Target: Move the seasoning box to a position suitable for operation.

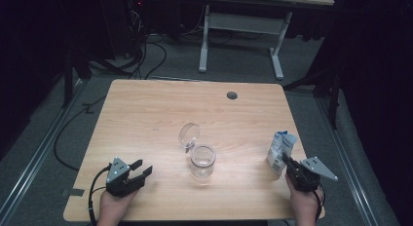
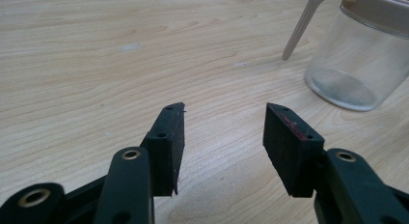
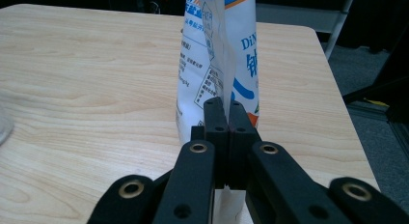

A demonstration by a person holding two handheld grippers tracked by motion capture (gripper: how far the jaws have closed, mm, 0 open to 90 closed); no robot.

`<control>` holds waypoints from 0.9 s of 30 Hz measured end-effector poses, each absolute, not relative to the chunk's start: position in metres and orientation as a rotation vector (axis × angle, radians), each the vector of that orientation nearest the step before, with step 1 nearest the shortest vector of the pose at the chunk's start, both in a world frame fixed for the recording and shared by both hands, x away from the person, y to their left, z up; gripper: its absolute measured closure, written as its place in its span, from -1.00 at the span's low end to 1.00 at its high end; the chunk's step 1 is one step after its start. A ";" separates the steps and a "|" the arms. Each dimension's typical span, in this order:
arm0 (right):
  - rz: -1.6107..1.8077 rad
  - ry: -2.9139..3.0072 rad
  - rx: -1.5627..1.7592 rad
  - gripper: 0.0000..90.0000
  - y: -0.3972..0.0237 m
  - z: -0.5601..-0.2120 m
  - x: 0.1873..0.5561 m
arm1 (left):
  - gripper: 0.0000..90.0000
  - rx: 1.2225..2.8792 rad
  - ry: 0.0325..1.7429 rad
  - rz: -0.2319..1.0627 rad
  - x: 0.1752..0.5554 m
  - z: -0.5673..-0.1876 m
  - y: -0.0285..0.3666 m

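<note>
A: So, what containers stand on the worktop (image 1: 146,114)?

B: A clear glass jar (image 1: 202,160) sits near the middle, upright, its hinged lid (image 1: 189,135) swung open and standing behind it. Seen from above and from the left gripper view, the jar looks empty; only its bare glass bottom shows.

A: And the other one?

B: A white-and-blue pouch (image 1: 280,152) stands upright near the right edge of the worktop, well apart from the jar. Its top is closed and pinched, so I cannot tell what is inside.

A: Any writing on it?

B: In the right gripper view there is blue lettering starting "DiN", a large blue Chinese character, and small printed panels too fine to read.

A: How are the tongs?

B: The right tongs (image 3: 225,119) are closed tight on the pouch's thin back seam, low down. The left tongs (image 2: 224,132) gape wide with nothing between them, hovering over bare wood, the jar just ahead and to their right.
</note>
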State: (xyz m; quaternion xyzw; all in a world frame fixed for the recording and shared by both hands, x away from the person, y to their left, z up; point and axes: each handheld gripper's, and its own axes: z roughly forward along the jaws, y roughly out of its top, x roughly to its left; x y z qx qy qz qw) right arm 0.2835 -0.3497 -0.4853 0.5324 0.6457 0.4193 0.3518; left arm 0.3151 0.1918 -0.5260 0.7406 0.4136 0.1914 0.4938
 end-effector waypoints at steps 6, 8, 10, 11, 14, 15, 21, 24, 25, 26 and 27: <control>1.096 1.688 1.360 1.00 -0.345 -0.482 0.283 | 0.11 1.780 0.999 0.474 0.314 -0.526 0.192; 1.109 1.693 1.358 1.00 -0.342 -0.481 0.282 | 0.11 1.778 0.997 0.475 0.314 -0.526 0.193; 1.126 1.698 1.357 1.00 -0.340 -0.480 0.282 | 0.11 1.777 0.998 0.473 0.314 -0.526 0.193; 1.129 1.701 1.348 1.00 -0.339 -0.480 0.282 | 0.11 1.776 0.997 0.473 0.314 -0.525 0.192; 1.140 1.725 1.324 1.00 -0.331 -0.477 0.281 | 0.11 1.783 0.990 0.470 0.313 -0.525 0.191; 1.144 1.730 1.321 1.00 -0.328 -0.477 0.281 | 0.11 1.784 0.988 0.468 0.313 -0.525 0.191; 1.182 1.759 1.301 1.00 -0.318 -0.475 0.281 | 0.11 1.790 0.973 0.450 0.313 -0.525 0.188; 1.218 1.777 1.287 1.00 -0.309 -0.473 0.280 | 0.11 1.794 0.960 0.444 0.312 -0.525 0.185; 1.218 1.777 1.287 1.00 -0.309 -0.473 0.280 | 0.11 1.797 0.954 0.442 0.312 -0.524 0.183; 1.227 1.789 1.271 1.00 -0.303 -0.472 0.280 | 0.11 1.794 0.945 0.440 0.311 -0.524 0.180; 1.229 1.797 1.268 1.00 -0.301 -0.471 0.280 | 0.11 1.794 0.945 0.440 0.311 -0.524 0.180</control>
